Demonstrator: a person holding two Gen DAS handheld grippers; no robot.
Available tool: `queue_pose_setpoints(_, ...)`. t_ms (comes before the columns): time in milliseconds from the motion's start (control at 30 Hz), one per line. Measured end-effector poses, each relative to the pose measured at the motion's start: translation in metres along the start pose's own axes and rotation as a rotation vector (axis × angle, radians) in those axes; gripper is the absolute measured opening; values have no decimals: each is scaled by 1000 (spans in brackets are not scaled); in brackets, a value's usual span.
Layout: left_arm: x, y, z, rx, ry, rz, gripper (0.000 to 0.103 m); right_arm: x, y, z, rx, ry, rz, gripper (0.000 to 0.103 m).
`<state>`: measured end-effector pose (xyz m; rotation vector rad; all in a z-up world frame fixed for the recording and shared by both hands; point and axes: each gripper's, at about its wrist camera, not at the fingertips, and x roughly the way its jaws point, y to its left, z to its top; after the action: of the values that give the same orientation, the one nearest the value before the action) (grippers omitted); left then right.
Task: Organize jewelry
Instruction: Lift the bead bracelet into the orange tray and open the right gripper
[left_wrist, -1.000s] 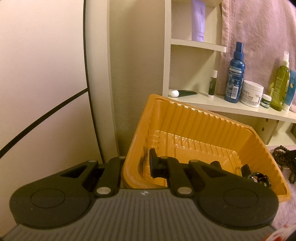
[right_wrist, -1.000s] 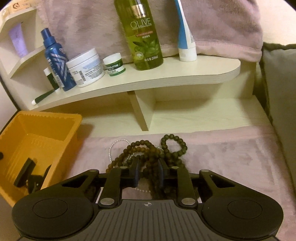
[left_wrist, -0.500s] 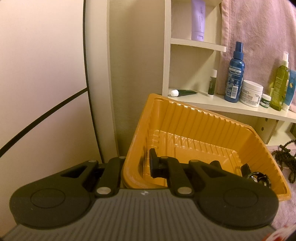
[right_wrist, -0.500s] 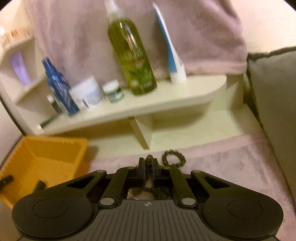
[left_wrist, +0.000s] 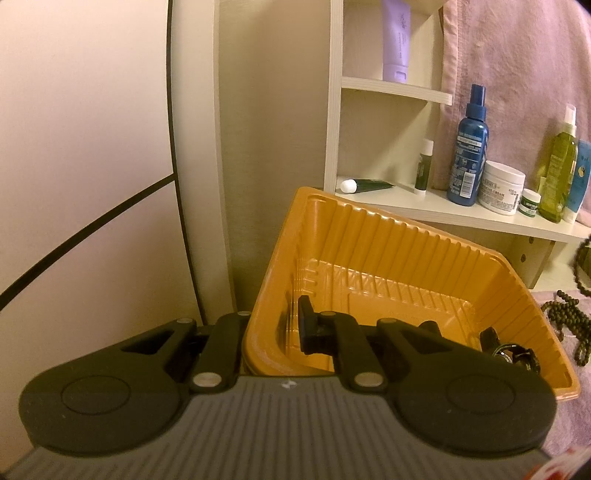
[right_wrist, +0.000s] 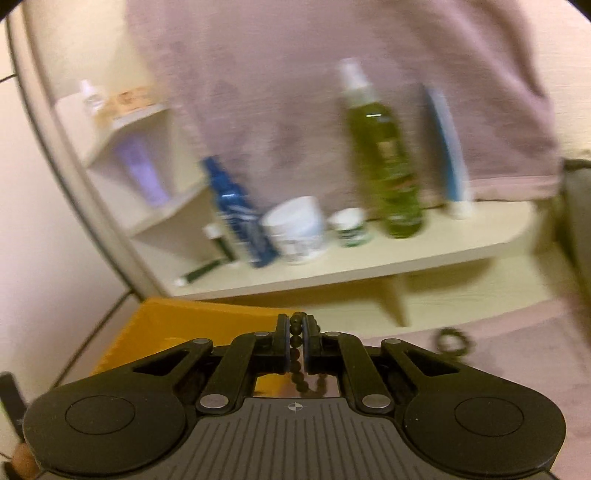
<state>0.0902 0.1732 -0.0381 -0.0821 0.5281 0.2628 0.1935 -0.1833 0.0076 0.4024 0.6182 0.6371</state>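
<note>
Between the closed fingers of the right claw (right_wrist: 295, 332) a strand of dark wooden beads (right_wrist: 296, 341) is grasped, the beads being pinched near the tips and hung down through the gap; the right view is blurred. At ten o'clock from that claw the orange tray (right_wrist: 207, 325) is seen just beyond the left finger; at three o'clock a small dark bead bracelet (right_wrist: 450, 338) is lain on the pink cloth (right_wrist: 517, 369).

In the left view the near left wall of the orange tray (left_wrist: 406, 240) is clamped by the left claw (left_wrist: 271, 332), one finger being set inside the tray and the other outside, so that the tray is held tilted. Small dark pieces of jewelry (left_wrist: 513, 350) are gathered in the tray's corner at three o'clock. More dark beads (left_wrist: 565, 317) are spread on the cloth beyond the tray's right rim. On the shelf (left_wrist: 461, 216) at one o'clock a blue spray bottle (left_wrist: 467, 155), a white jar (left_wrist: 500, 188) and a green bottle (left_wrist: 557, 170) are stood.
</note>
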Motion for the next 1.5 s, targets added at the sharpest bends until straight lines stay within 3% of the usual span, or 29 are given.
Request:
queue_pose_setpoints(300, 0, 1, 0, -13, -1, -6, 10, 58, 71, -21, -39, 108, 194, 6)
queue_pose_setpoints(500, -2, 2, 0, -13, -5, -15, 10, 95, 100, -32, -44, 160, 270, 6)
queue_pose_setpoints(1000, -2, 3, 0, -15, -2, -15, 10, 133, 117, -65, -134, 272, 198, 8)
queue_pose_setpoints(1033, -2, 3, 0, -14, -1, -14, 10, 132, 117, -66, -142, 272, 187, 12)
queue_pose_setpoints(1100, -2, 2, 0, -14, -1, -12, 10, 131, 117, -65, -152, 260, 176, 32)
queue_pose_setpoints(1133, -2, 2, 1, -13, -1, -11, 10, 129, 116, -65, -150, 243, 171, 49)
queue_pose_setpoints(1167, -2, 2, 0, -13, -2, -13, 10, 125, 116, -64, -148, 225, 168, 56)
queue_pose_setpoints(1500, -2, 0, 0, -7, 0, -3, 10, 86, 105, -49, -149, 130, 137, 60)
